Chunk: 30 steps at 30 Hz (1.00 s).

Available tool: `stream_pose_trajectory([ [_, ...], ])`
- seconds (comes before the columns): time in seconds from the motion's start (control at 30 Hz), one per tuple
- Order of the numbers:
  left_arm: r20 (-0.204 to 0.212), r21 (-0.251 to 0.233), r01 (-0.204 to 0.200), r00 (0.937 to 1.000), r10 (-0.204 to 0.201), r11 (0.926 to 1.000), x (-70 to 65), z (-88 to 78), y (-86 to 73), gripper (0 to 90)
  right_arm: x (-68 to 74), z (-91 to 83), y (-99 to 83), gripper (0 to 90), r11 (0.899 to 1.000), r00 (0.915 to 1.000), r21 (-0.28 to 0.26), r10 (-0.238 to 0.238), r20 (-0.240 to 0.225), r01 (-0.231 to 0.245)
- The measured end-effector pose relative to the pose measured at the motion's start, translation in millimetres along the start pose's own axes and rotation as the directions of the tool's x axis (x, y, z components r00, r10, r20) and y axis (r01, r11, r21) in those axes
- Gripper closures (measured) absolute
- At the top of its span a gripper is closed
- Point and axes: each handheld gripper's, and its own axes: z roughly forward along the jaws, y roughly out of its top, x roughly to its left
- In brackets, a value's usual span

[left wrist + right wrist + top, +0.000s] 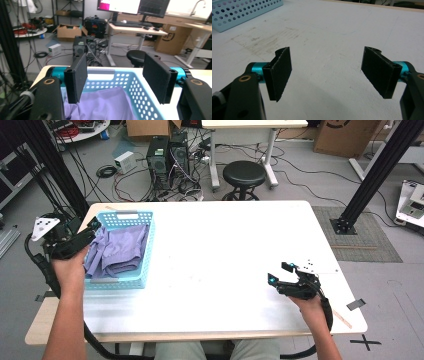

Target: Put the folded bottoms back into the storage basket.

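Lilac soft cloth [119,251] lies crumpled inside the light blue perforated plastic basket [145,265], which stands on the left part of the white rectangular table [220,250]; in the left gripper view the same cloth [105,105] shows below the jaws, against the basket wall with round holes [140,92]. The left gripper [93,226] hangs over the near left corner of the basket, just above the cloth; its jaws stand apart, with nothing pinched between the pads [77,77], and whether they touch the cloth I cannot tell. A grey three-cornered plate [44,227] sits on top of this gripper, beyond the left edge of the table.

The right gripper [280,273] is well apart from the basket, over the near right part of the table; its jaws are spread wide and hold nothing, only bare table surface [327,45] with faint grey scuff marks lies between the pads [279,72]; a corner of the basket [242,12] appears far at the upper left of the right gripper view.

Behind the table, on the grey floor, stand a round black stool [244,174], black computer towers [167,157] with many cables, and brown cardboard boxes [147,127].
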Motion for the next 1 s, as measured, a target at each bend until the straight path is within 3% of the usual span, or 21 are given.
stream_pose_trajectory([
  [0.23,0.084,-0.022,-0.022,0.9962,0.024,0.9995,-14.8,-2.2,-2.3,30.0,0.4,0.4,0.0,24.6,1.000,1.0000,0.001,0.002,-0.001,-0.002],
  [0.5,0.184,-0.049,-0.036,0.9820,0.045,0.9981,-44.6,0.3,-14.5,24.6,-1.2,-0.2,-0.3,24.6,1.000,1.0000,0.002,0.000,0.002,0.000],
  [0.77,0.291,-0.039,-0.045,0.9552,0.054,0.9982,-80.3,9.1,-38.9,22.5,-1.1,4.1,-1.5,24.5,1.000,0.9998,0.018,-0.017,0.006,0.017],
  [0.9,0.330,-0.035,-0.079,0.9401,0.086,0.9963,-99.5,11.8,-49.8,22.5,-1.5,3.7,-0.8,24.5,1.000,0.9998,0.014,-0.019,0.009,0.019],
  [1.0,0.361,-0.040,-0.079,0.9284,0.088,0.9961,-111.2,12.4,-55.0,22.5,-1.3,3.8,-1.3,24.5,1.000,0.9999,0.018,-0.014,0.008,0.014],
])
